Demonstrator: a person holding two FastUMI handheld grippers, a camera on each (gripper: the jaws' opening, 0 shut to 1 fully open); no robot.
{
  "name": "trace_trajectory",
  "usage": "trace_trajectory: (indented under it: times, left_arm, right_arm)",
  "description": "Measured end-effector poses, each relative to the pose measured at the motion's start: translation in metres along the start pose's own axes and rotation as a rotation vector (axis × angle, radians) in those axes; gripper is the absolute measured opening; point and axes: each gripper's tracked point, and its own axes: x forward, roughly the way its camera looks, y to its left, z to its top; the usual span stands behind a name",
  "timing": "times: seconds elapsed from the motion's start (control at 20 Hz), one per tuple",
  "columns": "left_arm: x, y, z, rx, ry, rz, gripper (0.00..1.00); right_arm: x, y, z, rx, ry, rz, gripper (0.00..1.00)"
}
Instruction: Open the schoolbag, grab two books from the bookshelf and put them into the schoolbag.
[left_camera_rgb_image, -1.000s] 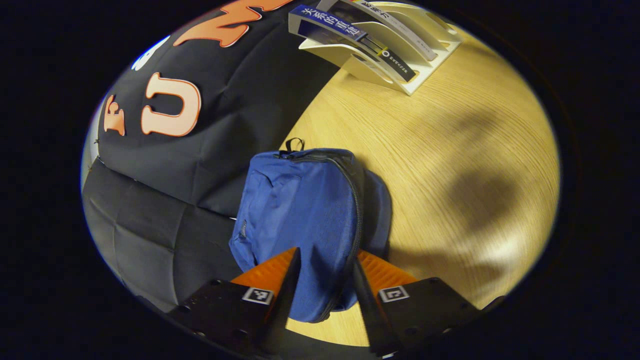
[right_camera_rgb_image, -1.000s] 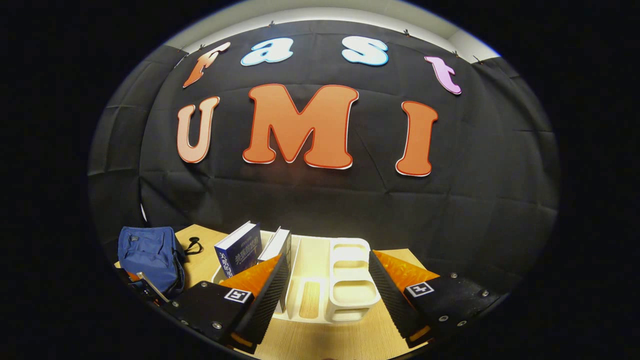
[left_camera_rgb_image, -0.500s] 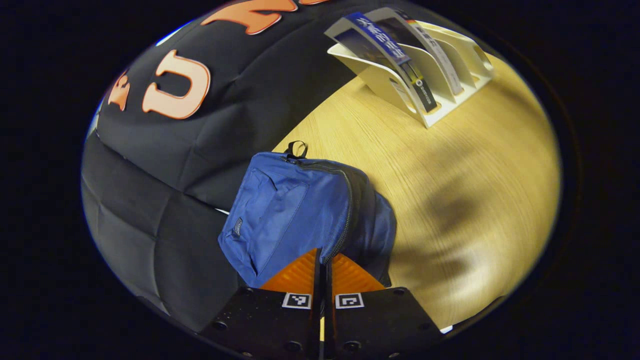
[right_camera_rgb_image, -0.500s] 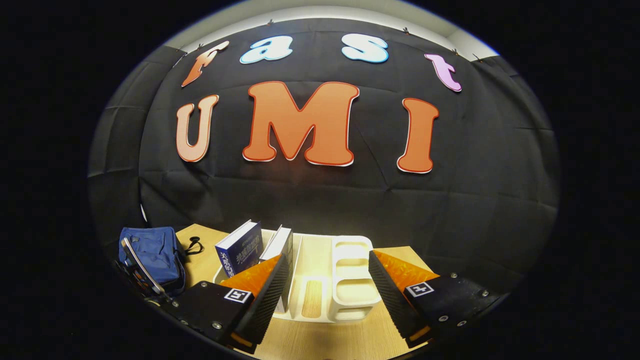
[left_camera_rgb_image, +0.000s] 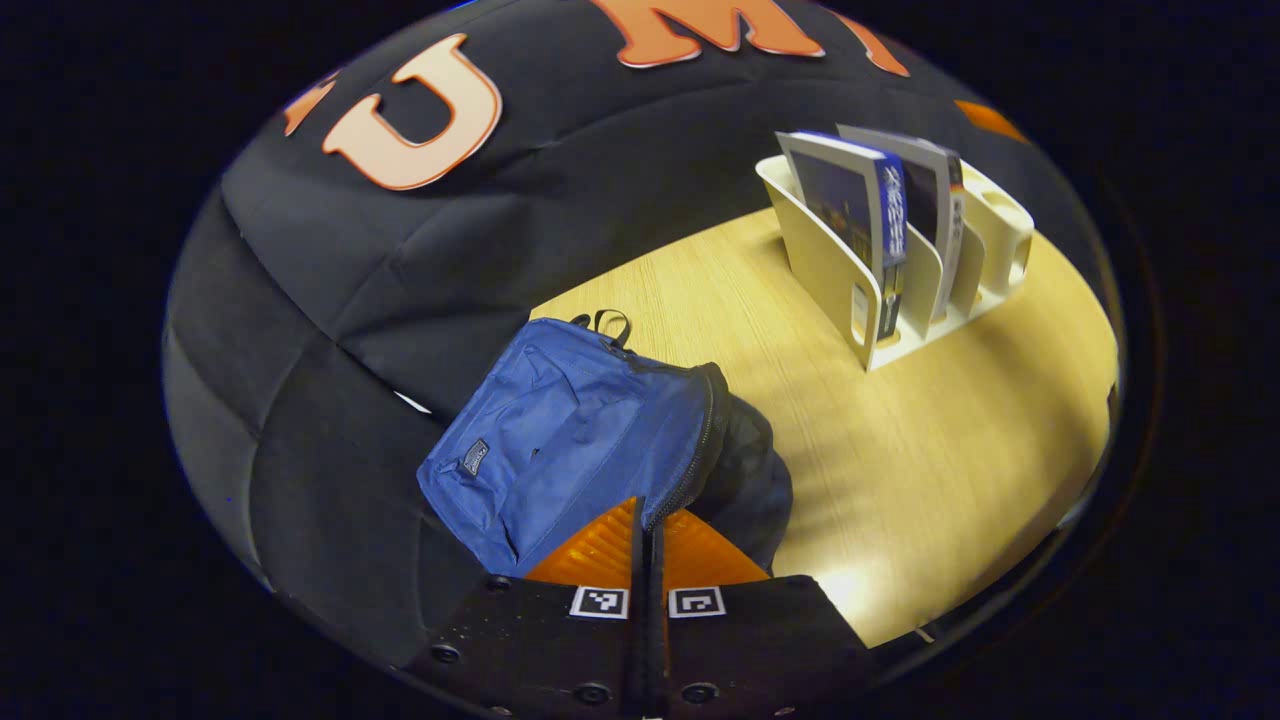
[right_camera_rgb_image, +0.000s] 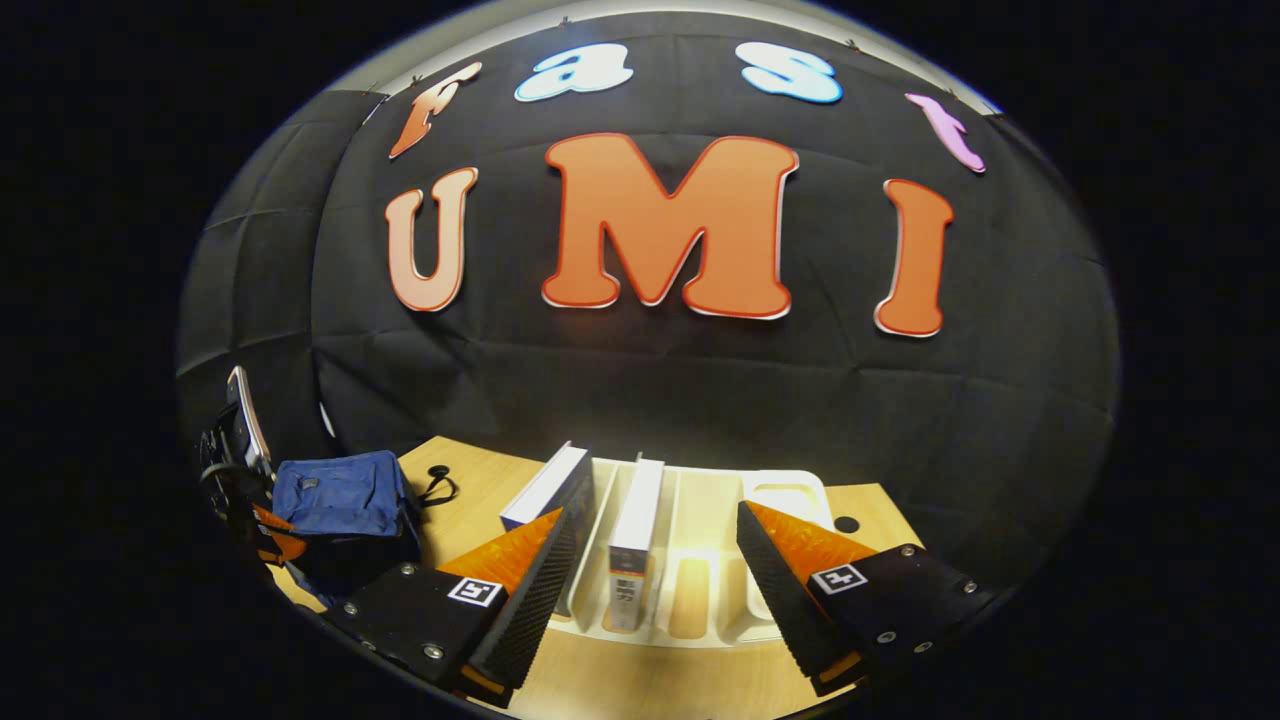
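Where cloth wall meets wooden table

Cloth, wood, plastic and paper, mostly matt.

The schoolbag is woven cloth, matt, with a toothed zip (the teeth look like dark plastic or metal; which one cannot be told). The table looks like pale wood with a fine grain and a soft sheen. The bookshelf is smooth cream plastic. The two books have glossy paper covers. The wall is creased matt cloth.
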Motion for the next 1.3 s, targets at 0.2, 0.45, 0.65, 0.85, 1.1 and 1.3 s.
trace_trajectory:
  times: [0.2, 0.45, 0.65, 0.85, 1.1, 1.3]
  left_arm:
    - [-0.013, 0.024, 0.026, -0.112, -0.021, -0.078, 0.00]
    - [-0.021, 0.057, 0.049, -0.171, -0.036, -0.138, 0.00]
    - [-0.018, 0.076, 0.059, -0.151, -0.043, -0.161, 0.00]
    - [-0.014, 0.084, 0.062, -0.155, -0.039, -0.191, 0.00]
    - [-0.010, 0.094, 0.062, -0.156, -0.036, -0.204, 0.00]
    - [-0.010, 0.095, 0.062, -0.158, -0.043, -0.222, 0.00]
  right_arm:
    - [0.032, 0.046, 0.002, -0.024, 0.109, 0.061, 0.96]
    - [0.080, 0.080, -0.017, -0.024, 0.313, 0.074, 0.96]
    - [0.113, 0.093, -0.026, 0.020, 0.432, 0.040, 0.97]
    - [0.146, 0.090, -0.033, 0.001, 0.547, -0.018, 0.97]
    - [0.162, 0.089, -0.070, 0.061, 0.767, -0.045, 0.91]
    - [0.164, 0.083, -0.098, 0.045, 0.892, -0.088, 0.73]
